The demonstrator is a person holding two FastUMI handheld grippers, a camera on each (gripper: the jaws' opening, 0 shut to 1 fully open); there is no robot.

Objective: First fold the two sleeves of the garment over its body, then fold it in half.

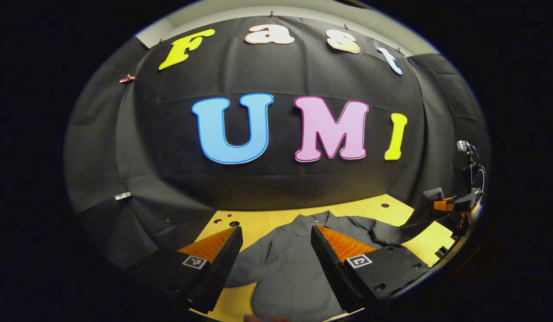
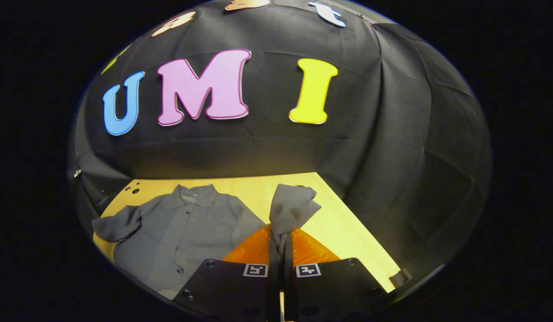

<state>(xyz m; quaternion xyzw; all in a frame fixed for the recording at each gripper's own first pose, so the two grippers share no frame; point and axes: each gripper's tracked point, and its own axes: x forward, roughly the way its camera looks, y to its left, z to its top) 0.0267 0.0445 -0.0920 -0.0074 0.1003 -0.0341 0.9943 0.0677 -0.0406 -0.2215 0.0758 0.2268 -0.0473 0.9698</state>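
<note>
A grey collared shirt (image 1: 294,264) lies face up on the yellow table (image 1: 267,219), collar toward the wall. My left gripper (image 1: 276,230) hovers open over the shirt's body, nothing between its fingers. The right gripper (image 1: 455,203) shows far right in the left gripper view, lifting one sleeve (image 1: 392,232) off the table. In the right gripper view, my right gripper (image 2: 280,232) is shut on that sleeve (image 2: 292,205), whose cuff end bunches up above the fingertips. The shirt's body (image 2: 182,232) lies to the left, with the other sleeve (image 2: 120,223) spread out sideways.
The black cloth wall rises right behind the table's far edge. Small holes (image 1: 234,222) mark the table's back left corner. Bare yellow table (image 2: 343,219) stretches to the right of the held sleeve, with its edge (image 2: 399,277) at the lower right.
</note>
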